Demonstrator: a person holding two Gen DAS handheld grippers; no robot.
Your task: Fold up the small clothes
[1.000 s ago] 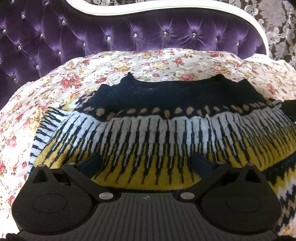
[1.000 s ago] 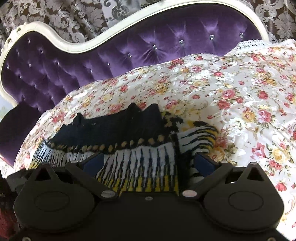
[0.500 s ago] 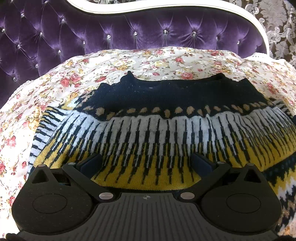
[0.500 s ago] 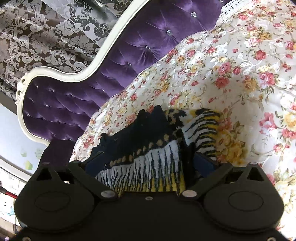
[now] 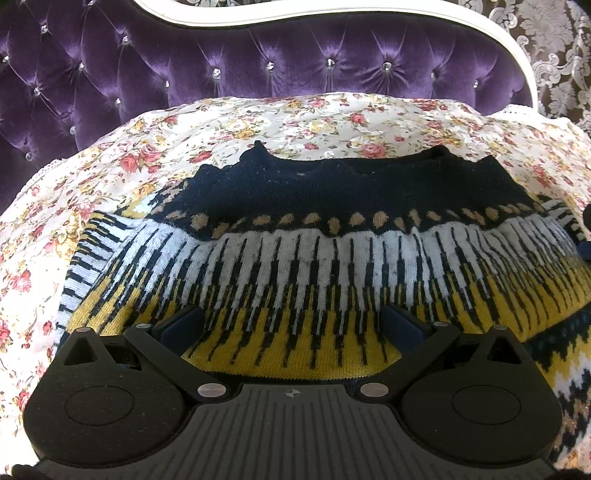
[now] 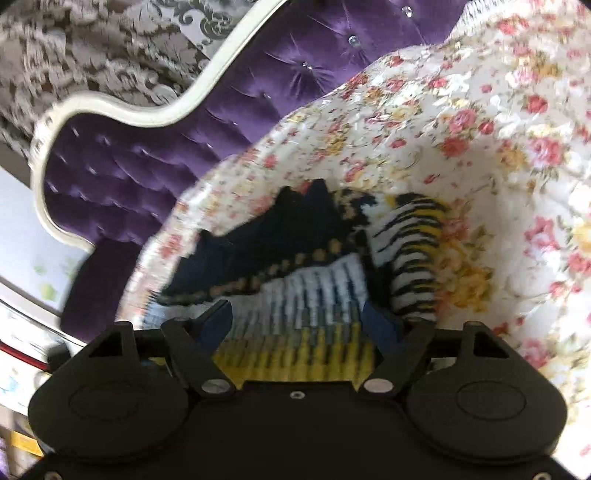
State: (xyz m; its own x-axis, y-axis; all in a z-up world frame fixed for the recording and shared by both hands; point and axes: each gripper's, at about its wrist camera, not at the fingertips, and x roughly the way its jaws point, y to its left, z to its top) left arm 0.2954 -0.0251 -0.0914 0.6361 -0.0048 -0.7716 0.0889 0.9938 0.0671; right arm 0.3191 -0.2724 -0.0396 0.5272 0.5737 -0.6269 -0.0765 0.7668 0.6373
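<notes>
A knitted sweater in navy, white and yellow lies flat on the floral bedspread, its navy collar toward the headboard. My left gripper stands open low over the yellow band, with the knit lying between its wide fingers. In the right wrist view the sweater shows its right side, with a striped sleeve folded beside the body. My right gripper is tilted and its jaws are closing, with the sweater's edge between them. This view is blurred, and I see no pad pressing on the knit.
A purple tufted headboard with a white frame rises behind the bed. Patterned wallpaper lies beyond it. Bare floral bedspread spreads to the right of the sweater.
The right gripper has rolled, edged closer to the sweater's right side, and its jaws have narrowed. The left gripper and the sweater have stayed where they were.
</notes>
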